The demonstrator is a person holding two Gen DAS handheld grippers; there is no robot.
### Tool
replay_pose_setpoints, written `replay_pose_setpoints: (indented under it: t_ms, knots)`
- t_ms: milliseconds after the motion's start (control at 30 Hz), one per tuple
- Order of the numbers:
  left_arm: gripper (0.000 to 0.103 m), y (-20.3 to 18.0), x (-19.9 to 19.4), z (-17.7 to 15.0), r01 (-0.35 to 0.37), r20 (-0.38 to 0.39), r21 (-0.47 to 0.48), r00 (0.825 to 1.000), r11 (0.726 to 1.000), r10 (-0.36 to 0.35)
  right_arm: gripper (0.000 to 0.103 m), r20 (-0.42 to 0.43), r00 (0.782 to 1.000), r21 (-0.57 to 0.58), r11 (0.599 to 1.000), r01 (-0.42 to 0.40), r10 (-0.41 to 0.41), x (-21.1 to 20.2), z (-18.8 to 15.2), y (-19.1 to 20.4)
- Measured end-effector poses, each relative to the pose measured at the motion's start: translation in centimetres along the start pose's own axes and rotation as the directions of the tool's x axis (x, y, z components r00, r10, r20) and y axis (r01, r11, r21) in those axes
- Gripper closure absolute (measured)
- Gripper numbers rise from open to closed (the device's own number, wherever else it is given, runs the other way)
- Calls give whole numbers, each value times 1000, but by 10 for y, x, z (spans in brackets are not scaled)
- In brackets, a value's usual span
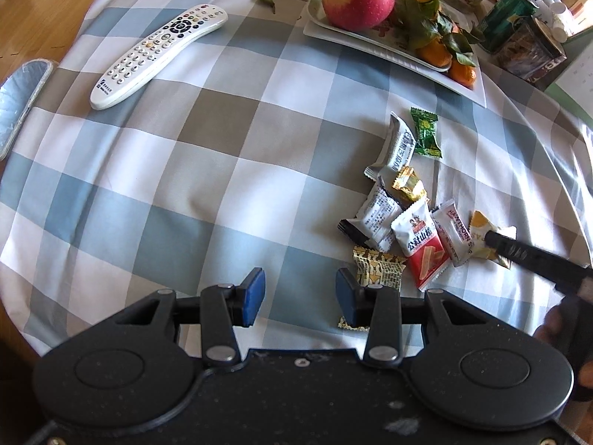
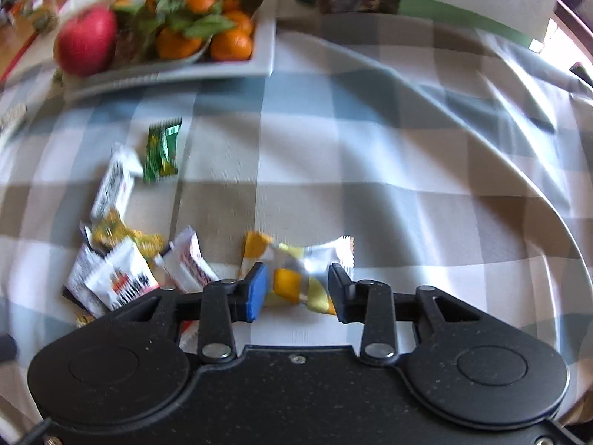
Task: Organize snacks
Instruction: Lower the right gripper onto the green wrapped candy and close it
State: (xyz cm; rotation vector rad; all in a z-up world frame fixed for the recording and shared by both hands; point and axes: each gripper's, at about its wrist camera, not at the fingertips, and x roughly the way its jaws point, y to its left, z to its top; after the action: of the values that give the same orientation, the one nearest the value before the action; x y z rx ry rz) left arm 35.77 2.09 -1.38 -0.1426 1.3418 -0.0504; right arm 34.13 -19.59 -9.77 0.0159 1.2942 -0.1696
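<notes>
The right tool (image 2: 297,289) clenches the yellow-and-white crinkled snack packet (image 2: 296,282); the left tool (image 1: 300,296) hangs released over the checked worktop (image 1: 222,170).

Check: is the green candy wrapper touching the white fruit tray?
Apart. In the left wrist view the green candy wrapper lies on the tablecloth with bare cloth showing between it and the white fruit tray.

Bright daylight falls across the checked tablecloth (image 1: 207,155), throwing soft shadows along its folds. The left wrist view is sharp, bulging at its edges. The right wrist view is smeared with motion blur, worst around the apple (image 2: 87,44).
</notes>
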Motion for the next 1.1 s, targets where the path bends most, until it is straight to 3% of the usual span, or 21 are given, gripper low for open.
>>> replay_pose_setpoints:
  t_ms: [133,300,467,567,733,1100]
  knots:
    - [61,-1,3,0,-2,-7,-1,1000,1000,2,57,61,997,20,999,-47,45,-14,21,18]
    - [61,6,5,2,-3,-21,-34,1000,999,2,57,60,991,55,991,-123,120,-1,54,59]
    - [61,10,3,5,7,-20,-50,1000,999,-8,57,104,993,39,997,-60,56,17,75,91]
    - [61,10,1,6,16,-19,-51,1000,999,-17,57,96,995,10,1000,-10,9,32,76,98]
    - [61,10,3,6,10,-24,-56,1000,998,-12,57,77,995,26,998,-59,57,36,71,92]
    - [61,3,13,4,-12,-38,-36,999,999,10,60,64,997,-7,999,-47,47,44,66,92]
